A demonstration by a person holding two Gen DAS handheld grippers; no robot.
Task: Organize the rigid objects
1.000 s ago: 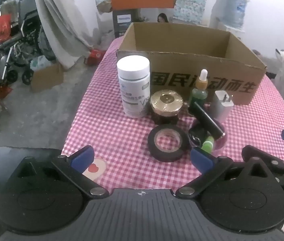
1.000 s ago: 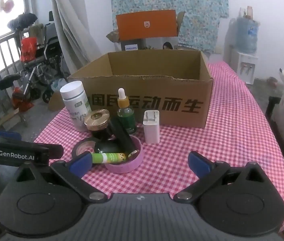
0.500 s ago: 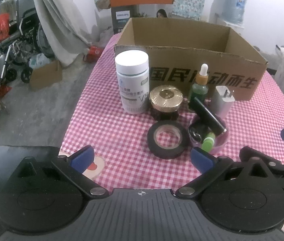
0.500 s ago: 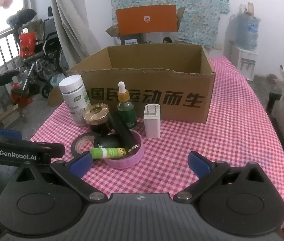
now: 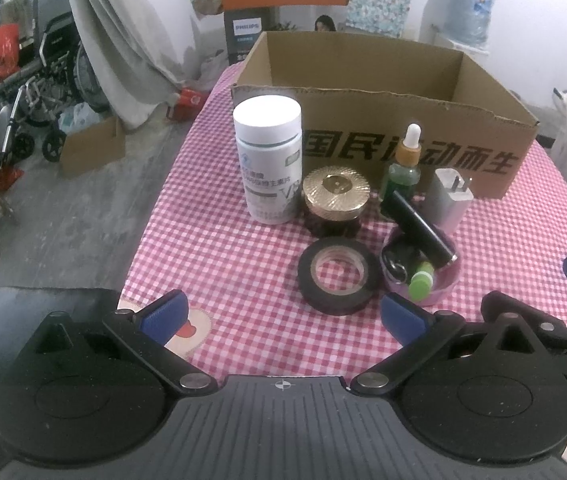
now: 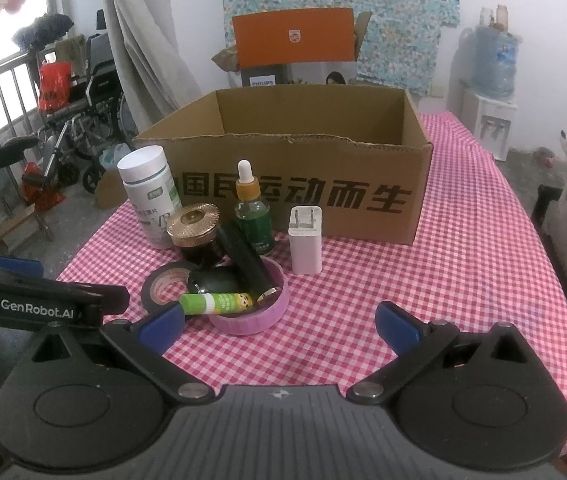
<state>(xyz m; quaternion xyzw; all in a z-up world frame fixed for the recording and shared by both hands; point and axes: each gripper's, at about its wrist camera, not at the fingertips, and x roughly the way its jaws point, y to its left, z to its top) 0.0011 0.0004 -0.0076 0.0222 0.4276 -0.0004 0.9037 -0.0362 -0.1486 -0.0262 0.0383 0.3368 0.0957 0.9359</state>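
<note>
A table covered in a red-and-white checked cloth (image 5: 223,248) holds an open cardboard box (image 5: 363,80) with black printed characters on its front wall. A small cluster of items stands on the cloth just in front of the box. At the left of the cluster is an upright white pill bottle (image 5: 269,160) with a white cap. Beside it sits a dark jar with a ribbed gold lid (image 5: 336,190), then a green dropper bottle (image 5: 403,170) with a white bulb, then a white wall charger (image 5: 449,200) standing with its prongs up. Nearer the cameras, a black tape roll (image 5: 339,276) lies flat, touching a shallow pink dish (image 6: 249,320). A black tube (image 6: 245,260) and a green glue stick (image 6: 217,303) rest in the dish, leaning over its rim. The left gripper (image 5: 283,316) hovers low at the near edge of the table, its blue-tipped fingers spread wide and holding nothing. The right gripper (image 6: 281,322) hovers alongside, also spread wide and empty.
</note>
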